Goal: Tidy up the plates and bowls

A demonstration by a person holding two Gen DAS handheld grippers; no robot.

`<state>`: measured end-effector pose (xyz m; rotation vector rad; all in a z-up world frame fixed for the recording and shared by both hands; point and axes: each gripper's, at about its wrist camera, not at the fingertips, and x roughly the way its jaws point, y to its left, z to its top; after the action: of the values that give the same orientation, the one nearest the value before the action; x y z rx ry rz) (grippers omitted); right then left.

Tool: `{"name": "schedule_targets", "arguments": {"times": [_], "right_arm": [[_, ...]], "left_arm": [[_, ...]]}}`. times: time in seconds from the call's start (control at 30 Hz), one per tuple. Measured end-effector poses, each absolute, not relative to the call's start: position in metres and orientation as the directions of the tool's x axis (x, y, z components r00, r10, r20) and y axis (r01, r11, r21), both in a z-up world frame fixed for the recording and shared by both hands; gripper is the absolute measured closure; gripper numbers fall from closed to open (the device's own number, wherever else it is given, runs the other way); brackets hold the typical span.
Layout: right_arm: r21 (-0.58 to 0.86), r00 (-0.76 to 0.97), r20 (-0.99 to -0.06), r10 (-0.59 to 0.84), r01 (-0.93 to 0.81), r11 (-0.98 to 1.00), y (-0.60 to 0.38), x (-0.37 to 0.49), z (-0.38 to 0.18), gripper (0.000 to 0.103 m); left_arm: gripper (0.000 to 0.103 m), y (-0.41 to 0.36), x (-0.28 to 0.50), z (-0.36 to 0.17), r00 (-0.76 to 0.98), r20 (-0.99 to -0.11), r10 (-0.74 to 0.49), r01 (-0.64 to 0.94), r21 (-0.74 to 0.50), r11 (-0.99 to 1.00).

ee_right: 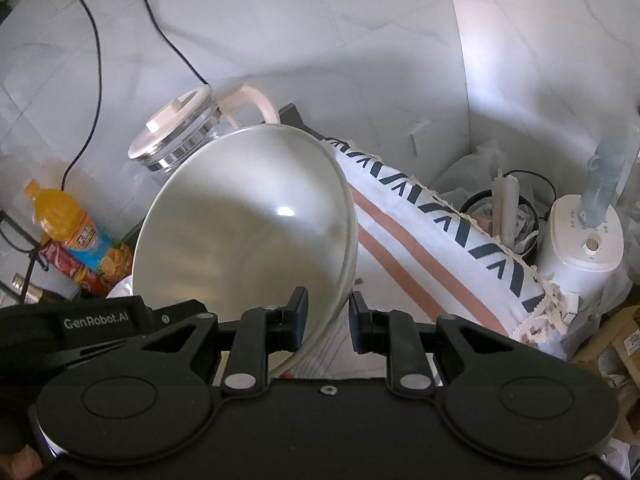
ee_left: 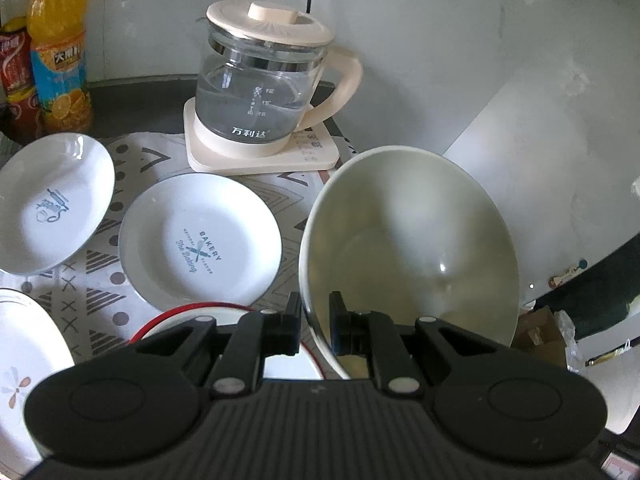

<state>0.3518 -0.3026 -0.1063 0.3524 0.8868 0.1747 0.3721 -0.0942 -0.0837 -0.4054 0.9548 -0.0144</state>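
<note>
Both grippers on one large pale bowl [ee_left: 412, 248]; it hangs tilted in the air off the right side of the table, mouth turned toward both cameras.

Left gripper [ee_left: 315, 328]: fingers clenched on the bowl's near rim, one pad inside the wall, one outside; grip sits at the lowest part of the rim in the left wrist view.

Right gripper [ee_right: 328, 320]: the rim passes between its fingers; the inner pad looks pressed to the wall, a sliver of gap shows at the outer pad, so we read it as grasping the bowl, though we cannot be sure how firmly.

Below and left on the patterned tablecloth [ee_left: 100, 300]: a white plate printed "BAKERY" [ee_left: 200, 240], a second white plate with a rolling-pin print [ee_left: 52, 208], a flower-patterned plate [ee_left: 24, 380] at the left edge, and a red-rimmed dish [ee_left: 292, 364] just under the left gripper; the glass kettle [ee_left: 264, 80] stands behind them on its base, with an orange juice bottle [ee_left: 60, 52] at the far left.

Handling, our judgement: glazed ceramic by the sheen, so stiff, fairly heavy for a rim pinch, slippery and chip-prone; a pinch at one rim point lets the bowl swing, hence two holds at separate points on the rim make sense; we would keep the pads deep over the lip, avoid twisting one gripper against the other, and lower it gently, clear of the kettle and the plate edges.
</note>
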Motion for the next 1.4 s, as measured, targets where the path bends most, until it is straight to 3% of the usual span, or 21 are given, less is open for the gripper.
{"name": "schedule_targets", "arguments": {"times": [0.83,1.4], "right_arm": [[0.335,0.566,-0.744,0.355,-0.144,0.931,-0.278,0.307,-0.103,0.081],[0.298,0.494,-0.791,0.362,-0.205,0.932,-0.259,0.301,-0.121,0.080]], "left_arm": [[0.091,-0.066,0.312,-0.091,0.548,-0.821,-0.159,-0.257,-0.346,0.902],[0.091,-0.054,0.296,-0.125,0.452,-0.877,-0.160,-0.335,-0.334,0.881]]}}
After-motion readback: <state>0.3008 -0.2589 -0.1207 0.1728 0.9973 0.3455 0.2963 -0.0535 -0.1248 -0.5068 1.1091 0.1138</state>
